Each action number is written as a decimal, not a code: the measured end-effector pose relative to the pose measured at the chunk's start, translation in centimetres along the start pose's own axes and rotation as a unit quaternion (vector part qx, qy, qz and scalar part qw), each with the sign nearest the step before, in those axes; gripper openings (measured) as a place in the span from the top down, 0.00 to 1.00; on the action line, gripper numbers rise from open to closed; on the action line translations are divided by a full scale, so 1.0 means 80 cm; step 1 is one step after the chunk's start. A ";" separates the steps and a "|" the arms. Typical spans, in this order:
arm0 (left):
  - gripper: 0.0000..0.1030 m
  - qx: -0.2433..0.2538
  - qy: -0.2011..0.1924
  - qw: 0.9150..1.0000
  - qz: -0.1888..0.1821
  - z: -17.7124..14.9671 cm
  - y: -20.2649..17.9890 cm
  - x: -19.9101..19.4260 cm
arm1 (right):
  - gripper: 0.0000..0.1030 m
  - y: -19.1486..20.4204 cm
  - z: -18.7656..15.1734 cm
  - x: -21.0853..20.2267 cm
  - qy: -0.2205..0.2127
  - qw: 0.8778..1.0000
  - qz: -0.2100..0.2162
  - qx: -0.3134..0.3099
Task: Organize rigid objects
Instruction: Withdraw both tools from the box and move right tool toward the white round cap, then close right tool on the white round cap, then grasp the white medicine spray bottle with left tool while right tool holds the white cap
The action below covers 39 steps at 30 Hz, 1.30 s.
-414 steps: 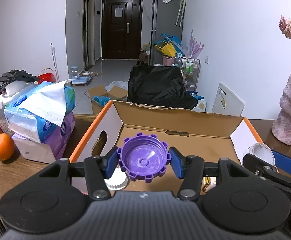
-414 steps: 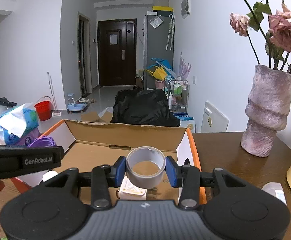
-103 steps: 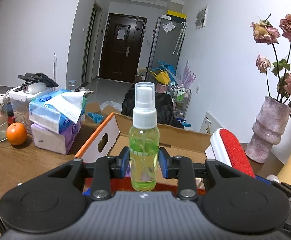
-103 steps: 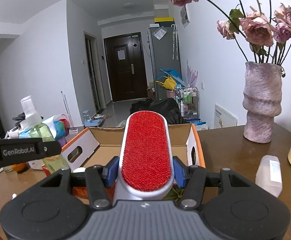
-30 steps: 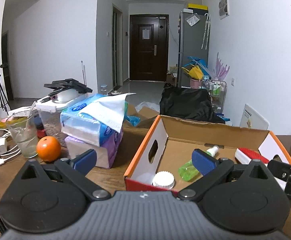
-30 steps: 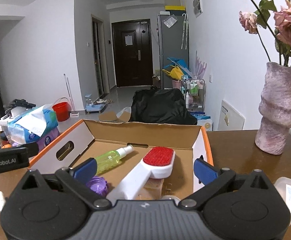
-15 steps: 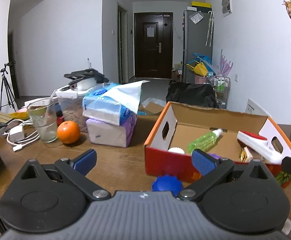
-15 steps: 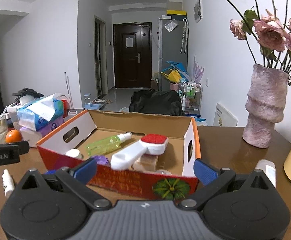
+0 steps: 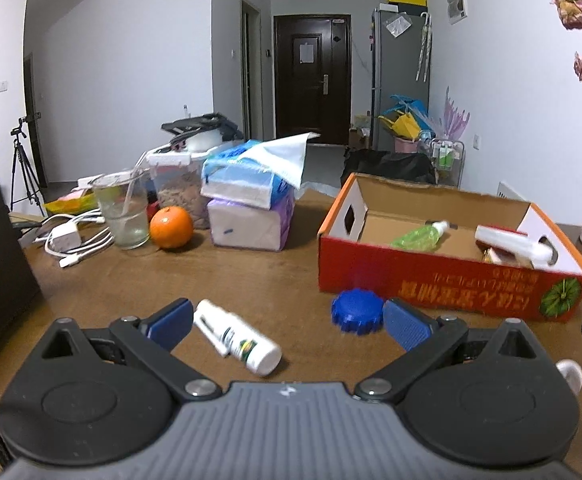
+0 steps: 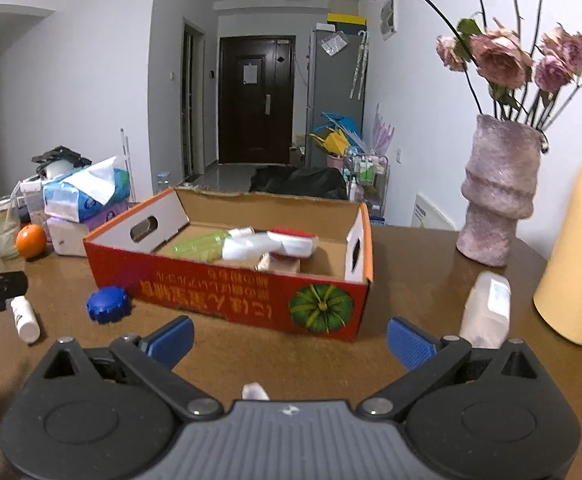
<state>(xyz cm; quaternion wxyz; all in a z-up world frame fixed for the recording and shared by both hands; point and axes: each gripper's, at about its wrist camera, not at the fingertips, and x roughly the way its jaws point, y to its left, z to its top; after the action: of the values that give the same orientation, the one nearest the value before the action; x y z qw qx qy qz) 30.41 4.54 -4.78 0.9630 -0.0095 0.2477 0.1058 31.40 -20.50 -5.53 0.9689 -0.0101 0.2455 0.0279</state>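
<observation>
Blue cap (image 9: pixel 357 316) and white bottle (image 9: pixel 238 342) lie on the table (image 9: pixel 251 280) between your left gripper's (image 9: pixel 289 322) spread, empty jaws; your right gripper (image 10: pixel 289 338) gapes empty before the box (image 10: pixel 251 300).

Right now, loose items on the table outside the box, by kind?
White bottles: 2
Blue cap: 1
Total: 3, all lying near the box.
</observation>
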 end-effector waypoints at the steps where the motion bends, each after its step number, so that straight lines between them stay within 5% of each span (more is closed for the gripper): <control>1: 0.00 0.000 0.002 1.000 0.001 -0.005 0.002 -0.002 | 0.00 0.000 -0.004 -0.002 0.003 1.000 0.000 -0.002; 18: 0.00 -0.010 0.044 0.999 0.010 -0.045 0.042 -0.015 | 0.07 0.019 -0.057 0.020 0.048 0.998 -0.012 -0.042; 24: 0.00 -0.029 0.056 0.998 0.010 -0.045 0.069 -0.006 | 0.27 0.018 -0.051 0.044 0.062 0.998 -0.002 -0.025; 26: 0.00 -0.029 0.063 0.998 0.011 -0.045 0.071 0.001 | 0.67 0.020 -0.052 0.056 0.081 0.996 0.003 -0.022; 28: 0.00 -0.025 0.069 0.997 0.012 -0.045 0.072 0.007 | 0.91 0.018 -0.052 0.060 0.087 0.996 0.028 -0.010; 39: 0.00 -0.005 0.085 0.996 -0.008 -0.039 0.094 0.053 | 0.91 0.022 -0.050 0.044 0.056 0.998 0.010 -0.007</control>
<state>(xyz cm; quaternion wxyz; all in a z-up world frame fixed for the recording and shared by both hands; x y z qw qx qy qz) 31.03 12.52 -9.28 0.9391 -0.0256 0.3281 0.0987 32.50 -18.73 -10.78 0.9534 -0.0163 0.2988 0.0391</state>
